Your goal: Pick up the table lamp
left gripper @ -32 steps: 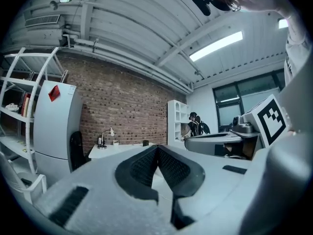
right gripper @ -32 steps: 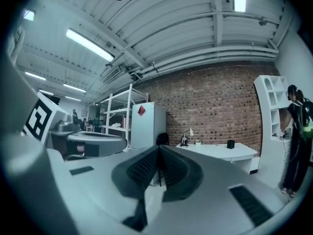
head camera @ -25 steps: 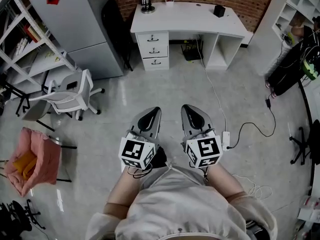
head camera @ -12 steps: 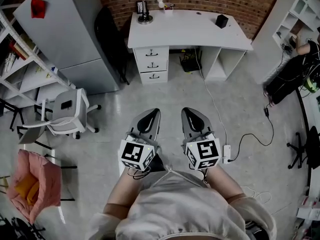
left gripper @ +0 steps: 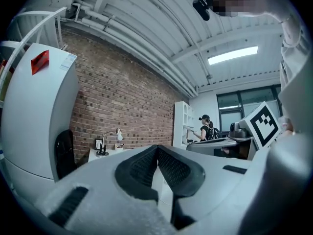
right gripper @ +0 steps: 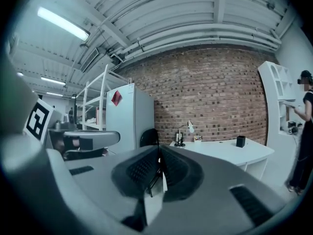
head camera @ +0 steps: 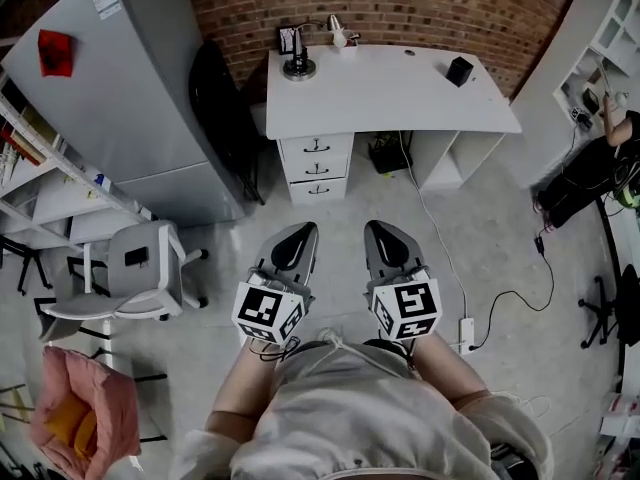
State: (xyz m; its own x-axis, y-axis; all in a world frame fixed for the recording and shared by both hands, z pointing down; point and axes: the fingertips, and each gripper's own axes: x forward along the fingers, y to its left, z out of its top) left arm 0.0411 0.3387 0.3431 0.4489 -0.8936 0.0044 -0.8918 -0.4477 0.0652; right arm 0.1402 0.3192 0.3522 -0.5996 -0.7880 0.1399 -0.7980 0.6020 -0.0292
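Observation:
The table lamp [head camera: 303, 56] stands at the back left corner of a white desk [head camera: 400, 93] against the brick wall; it has a round dark base and a bent arm with a small white shade. It also shows far off as the lamp [left gripper: 108, 142] in the left gripper view and the lamp [right gripper: 183, 133] in the right gripper view. My left gripper [head camera: 297, 236] and right gripper [head camera: 383, 234] are held side by side in front of me, over the floor, well short of the desk. Both are shut with nothing between the jaws.
A grey refrigerator [head camera: 110, 98] and a black chair [head camera: 222, 118] stand left of the desk. A white office chair [head camera: 130, 278] is at my left, a pink bag [head camera: 75, 418] at lower left. A cable and power strip [head camera: 466, 330] lie on the floor at right. A small black box [head camera: 459, 70] sits on the desk.
The desk and lamp have come nearer and larger in the head view as I walk towards them. Both grippers keep their pose in front of me and stay shut.

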